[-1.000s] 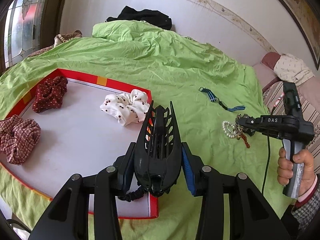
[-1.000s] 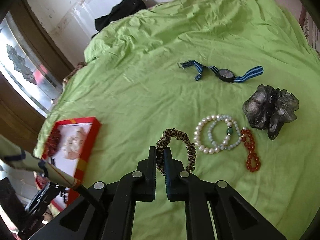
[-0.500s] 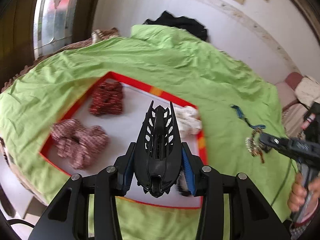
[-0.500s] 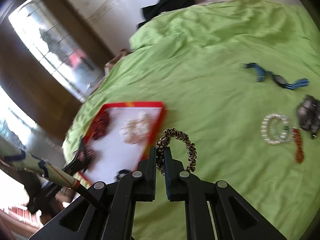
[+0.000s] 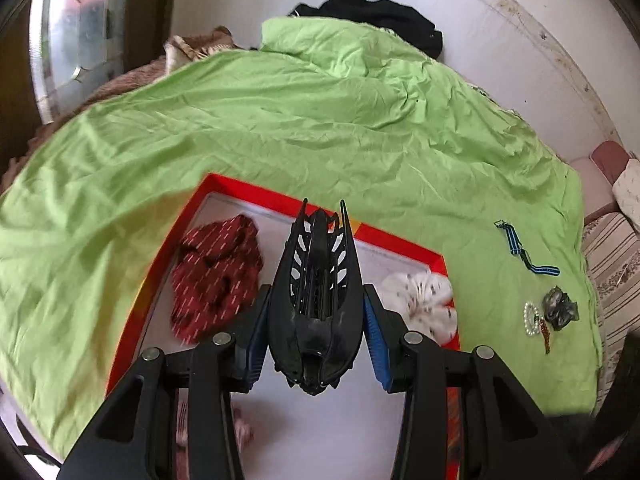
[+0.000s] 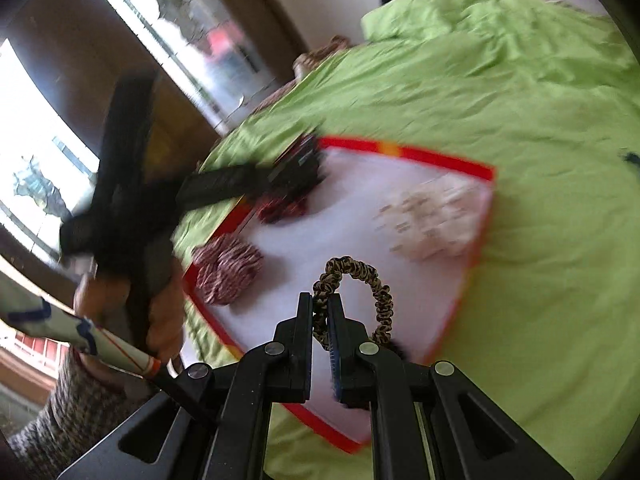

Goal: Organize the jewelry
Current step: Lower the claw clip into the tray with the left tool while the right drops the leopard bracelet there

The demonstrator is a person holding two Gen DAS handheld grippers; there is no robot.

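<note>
My left gripper (image 5: 316, 312) is shut on a large black claw hair clip (image 5: 318, 300) and holds it above the red-rimmed white tray (image 5: 256, 196). My right gripper (image 6: 320, 312) is shut on a leopard-print hair tie (image 6: 372, 284) and holds it over the tray (image 6: 404, 152). In the tray lie a dark red scrunchie (image 5: 216, 276), a white dotted scrunchie (image 5: 420, 300) and a red checked scrunchie (image 6: 228, 276). The left gripper also shows in the right wrist view (image 6: 300, 164), blurred.
On the green bedspread (image 5: 320, 120) to the right lie a blue striped watch (image 5: 524, 250), a grey scrunchie (image 5: 560, 306), pearl bracelets (image 5: 531, 318) and a red bead bracelet (image 5: 545, 336). Black clothing (image 5: 380, 16) lies by the far wall.
My right gripper has carried the leopard hair tie left from the bedspread to above the tray. My left gripper has shifted with the claw clip toward the tray's far left part.
</note>
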